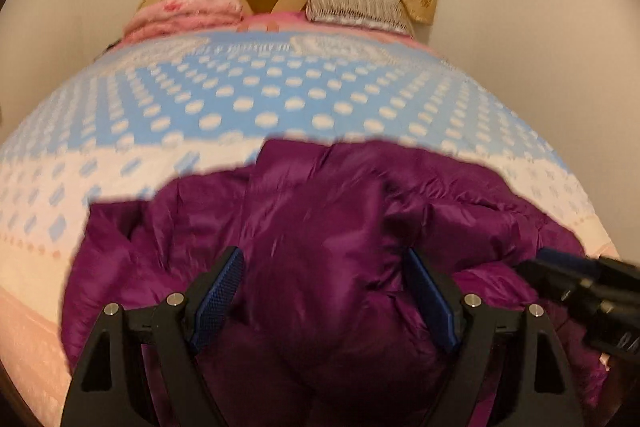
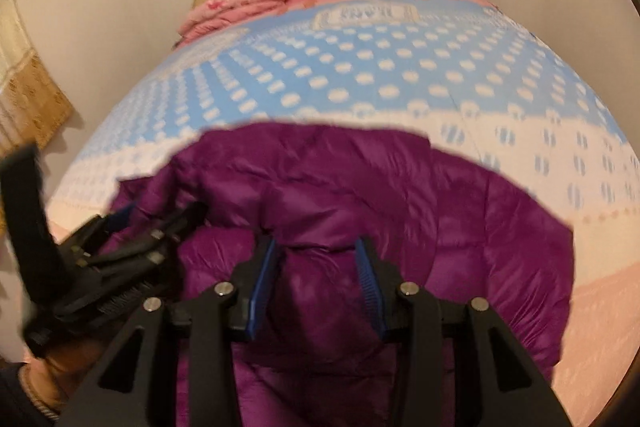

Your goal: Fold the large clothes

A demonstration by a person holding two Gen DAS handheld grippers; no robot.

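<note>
Fingers spread wide on the left gripper [image 1: 322, 301], blue pads [image 1: 218, 295] parted over a bulge of the purple puffer jacket [image 1: 320, 211], nothing clamped between them! Over on the right gripper [image 2: 318, 279], the gap is narrower, and a ridge of purple fabric sits between its pads [image 2: 262, 279]; whether they actually bite it I cannot tell. The jacket lies bunched and rumpled on the near end of the bed, over the dotted blue-and-cream bedspread [image 1: 256, 99], with folded pink bedding [image 1: 188, 13] and a grey pillow [image 1: 356, 3] well apart at the headboard. My read: we are early, at the gather-and-spread stage, no neat fold laid yet. Next move, I judge, calls for both tools to pinch firmly at an edge or shoulder, then draw the slippery quilted fabric flat.
</note>
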